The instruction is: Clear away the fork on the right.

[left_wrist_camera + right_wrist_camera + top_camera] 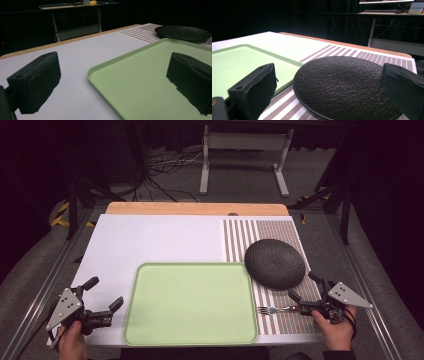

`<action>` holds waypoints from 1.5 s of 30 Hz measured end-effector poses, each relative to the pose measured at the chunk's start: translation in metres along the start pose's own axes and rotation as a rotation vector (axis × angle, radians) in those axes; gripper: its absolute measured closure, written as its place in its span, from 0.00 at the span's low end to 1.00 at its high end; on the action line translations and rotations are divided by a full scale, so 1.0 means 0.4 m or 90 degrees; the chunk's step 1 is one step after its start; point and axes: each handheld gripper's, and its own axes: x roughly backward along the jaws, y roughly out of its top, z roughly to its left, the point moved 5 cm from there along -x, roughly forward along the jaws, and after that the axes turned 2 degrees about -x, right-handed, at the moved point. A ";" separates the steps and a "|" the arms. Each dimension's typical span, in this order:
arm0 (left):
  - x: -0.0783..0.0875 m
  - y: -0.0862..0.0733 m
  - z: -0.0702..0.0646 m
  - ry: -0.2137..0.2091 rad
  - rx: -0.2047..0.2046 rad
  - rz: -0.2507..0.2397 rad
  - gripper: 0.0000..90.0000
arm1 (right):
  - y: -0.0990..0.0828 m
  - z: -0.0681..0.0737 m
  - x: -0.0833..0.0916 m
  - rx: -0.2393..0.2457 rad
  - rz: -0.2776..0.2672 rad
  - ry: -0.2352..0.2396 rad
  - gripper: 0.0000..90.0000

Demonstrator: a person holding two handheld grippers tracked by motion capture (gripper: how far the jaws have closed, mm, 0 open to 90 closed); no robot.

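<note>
High view: we see a green tray [190, 302] at the near centre of the white table [150, 240], with a striped placemat [280, 320] to its right. A black textured plate [275, 262] rests on the placemat, its edge just overlapping the tray's far right corner. A fork [275, 309] lies on the placemat in front of the plate, tines toward the tray. The left gripper [102, 297] waits beside the tray, jaws apart and empty. The right gripper [305, 287] sits near the fork handle, jaws apart.

Left gripper view: we look between separated jaws across the tray [150, 75].

Right gripper view: the spread jaws frame the plate [344, 85], probably to approach it.
</note>
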 end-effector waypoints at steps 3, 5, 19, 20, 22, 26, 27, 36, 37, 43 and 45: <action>-0.002 -0.001 0.000 0.000 0.002 -0.001 0.00 | -0.001 0.000 -0.001 0.002 0.003 0.002 0.01; -0.002 -0.001 0.000 -0.001 0.001 0.001 0.00 | -0.001 0.000 -0.001 0.003 0.003 0.001 0.01; -0.002 -0.001 0.000 -0.005 0.004 0.000 0.00 | -0.002 0.003 -0.002 -0.001 0.008 0.006 0.02; -0.002 -0.001 0.000 -0.005 0.004 0.000 0.00 | -0.002 0.002 -0.001 0.000 0.009 0.006 0.02; -0.003 -0.001 -0.001 -0.006 0.004 0.001 0.00 | -0.002 0.000 0.000 -0.002 0.010 0.007 0.02; -0.003 -0.002 -0.001 -0.007 0.004 0.003 0.00 | 0.003 -0.001 -0.001 -0.006 0.008 0.008 0.02; -0.003 -0.002 -0.001 -0.007 0.005 0.003 0.00 | 0.006 -0.001 -0.004 -0.003 0.006 0.008 0.02; -0.003 -0.004 0.000 -0.002 0.004 0.005 0.00 | 0.051 -0.006 -0.032 0.006 0.018 0.029 0.02; -0.003 -0.004 0.000 -0.002 0.004 0.005 0.00 | 0.052 -0.006 -0.034 0.007 0.019 0.029 0.02; -0.002 -0.004 0.000 -0.004 0.003 0.008 0.00 | 0.060 -0.003 -0.053 0.012 0.051 0.048 0.00; -0.003 -0.005 0.000 -0.002 0.004 0.007 0.00 | 0.056 0.004 -0.064 0.012 0.100 0.065 0.02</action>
